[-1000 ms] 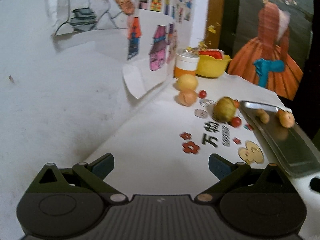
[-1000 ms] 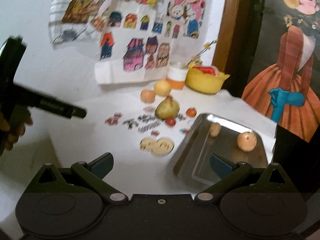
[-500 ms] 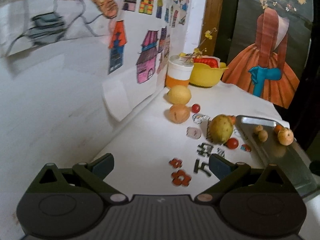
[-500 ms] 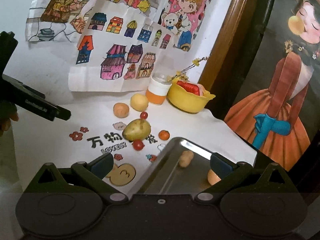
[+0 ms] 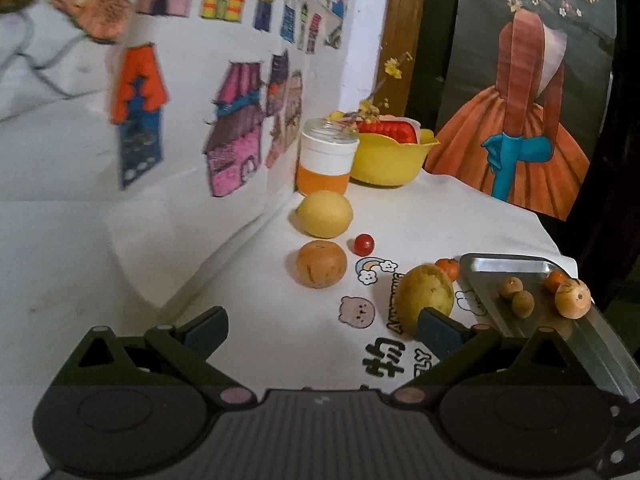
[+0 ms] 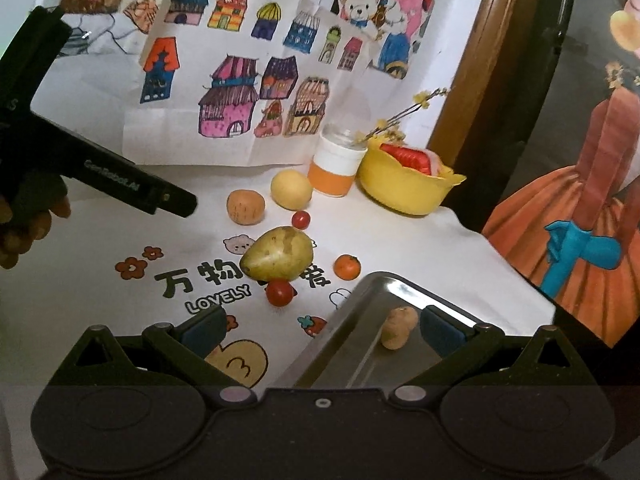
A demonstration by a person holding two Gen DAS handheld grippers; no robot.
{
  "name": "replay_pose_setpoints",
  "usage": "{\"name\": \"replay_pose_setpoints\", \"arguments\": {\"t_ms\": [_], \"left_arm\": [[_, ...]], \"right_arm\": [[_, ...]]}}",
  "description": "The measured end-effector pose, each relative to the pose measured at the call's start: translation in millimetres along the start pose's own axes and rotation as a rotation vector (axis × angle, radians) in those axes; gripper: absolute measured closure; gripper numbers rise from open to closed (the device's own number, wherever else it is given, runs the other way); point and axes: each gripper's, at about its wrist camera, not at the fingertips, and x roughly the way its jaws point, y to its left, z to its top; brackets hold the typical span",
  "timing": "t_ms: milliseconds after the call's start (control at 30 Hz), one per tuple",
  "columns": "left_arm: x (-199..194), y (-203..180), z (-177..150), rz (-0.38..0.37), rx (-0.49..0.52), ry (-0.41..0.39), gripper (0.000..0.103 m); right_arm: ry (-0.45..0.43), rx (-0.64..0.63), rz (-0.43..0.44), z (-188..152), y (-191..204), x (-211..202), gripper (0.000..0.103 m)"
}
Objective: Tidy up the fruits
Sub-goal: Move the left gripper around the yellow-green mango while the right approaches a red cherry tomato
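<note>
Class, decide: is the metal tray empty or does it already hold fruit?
It holds fruit. The metal tray carries small brown fruits, a larger orange-brown fruit and a small orange one.

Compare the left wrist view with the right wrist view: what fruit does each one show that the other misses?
Only the left wrist view shows the round orange fruit with a dimple and a small orange fruit at the far side of the metal tray. Only the right wrist view shows the red cherry tomato in front of the large yellow-green mango, and the left tongs from outside. Both show the mango, yellow lemon, yellow bowl and tray.
</note>
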Motion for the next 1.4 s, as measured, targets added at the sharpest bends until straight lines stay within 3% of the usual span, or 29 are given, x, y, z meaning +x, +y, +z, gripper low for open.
{"name": "replay_pose_setpoints", "arguments": {"t_ms": [300,533,733,1233,1400], "left_arm": [[28,-11,10,-0.157,-0.036,0.004,0.000],[53,-23,13,-0.188,-0.001,0.075,0.000],[73,-19,17,-0.207,-0.045,0.163,0.000],[100,-37,26,-0.241,-0.036,0.204,0.001],[104,-39,27,-0.247,-0.025,0.202,0.002]], "right_arm": [[0.063,-0.069,0.112,7,2,42,0.001],[0.098,-0.014,0.206,12,-3,64,0.001],[0.103,-0.004,0.227,12,-6,73,0.002],[0.117,-0.008,0.266,12,-8,96,0.034],[0.120,0.011,0.271,12,-11,102,0.049]]}}
